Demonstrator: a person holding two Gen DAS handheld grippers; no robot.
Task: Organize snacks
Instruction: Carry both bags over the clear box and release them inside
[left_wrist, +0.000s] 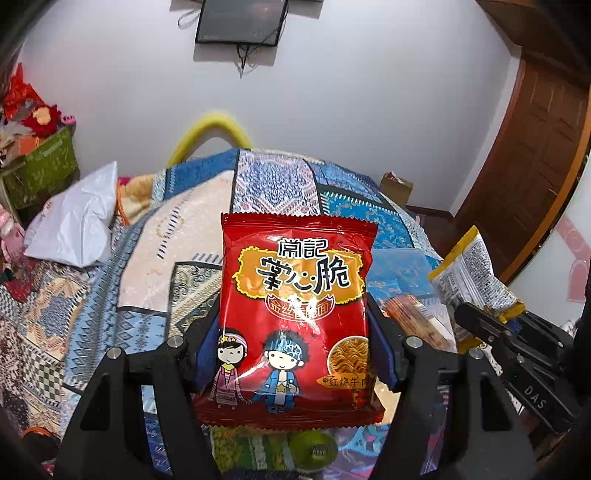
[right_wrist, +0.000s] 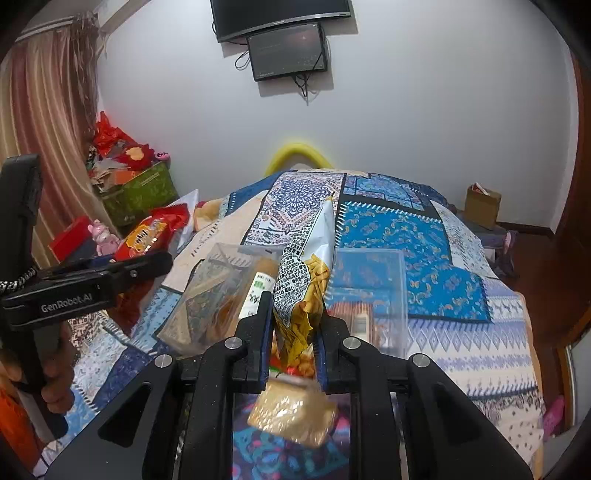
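The left hand-held gripper (left_wrist: 295, 347) is clamped on the sides of a red noodle-snack packet (left_wrist: 297, 317), held upright above the bed (left_wrist: 147, 258), while the right hand-held gripper (right_wrist: 293, 343) pinches the crumpled lower end of a yellow-and-white snack bag (right_wrist: 306, 266), its long axis pointing up and away. A clear plastic box (right_wrist: 369, 291) sits on the bed just ahead and right of the right one, which looks nearer to it, so it likely goes in first.
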